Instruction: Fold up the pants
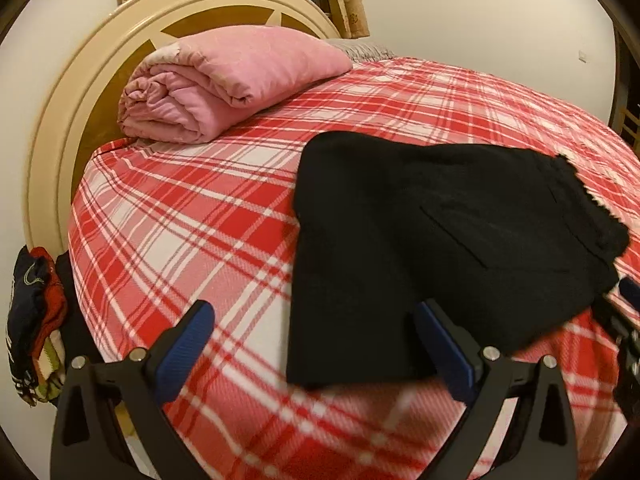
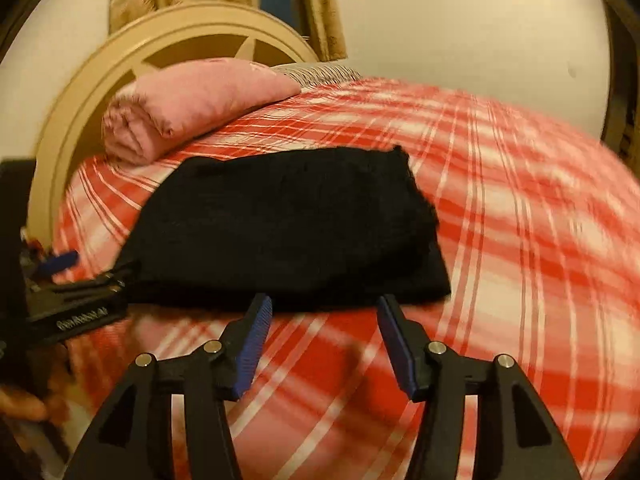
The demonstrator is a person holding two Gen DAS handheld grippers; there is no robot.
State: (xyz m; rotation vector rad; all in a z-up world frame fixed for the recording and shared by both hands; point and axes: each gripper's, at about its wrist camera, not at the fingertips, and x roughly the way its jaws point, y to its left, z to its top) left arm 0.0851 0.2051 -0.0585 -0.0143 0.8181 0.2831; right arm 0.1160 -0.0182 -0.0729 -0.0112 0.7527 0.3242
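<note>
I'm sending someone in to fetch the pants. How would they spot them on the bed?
Find the bed with the red plaid cover. Near its front edge lies a flat, folded bundle: the pants. They are plain black, unlike the rolled pink blanket by the headboard.

One folded black pants [image 1: 440,240], one rolled pink blanket [image 1: 224,84], one plaid bedspread [image 1: 180,220], two claws.

Folded black pants [image 1: 440,248] on plaid bedspread [image 1: 200,220] (pink blanket [image 1: 224,84] behind).
</note>
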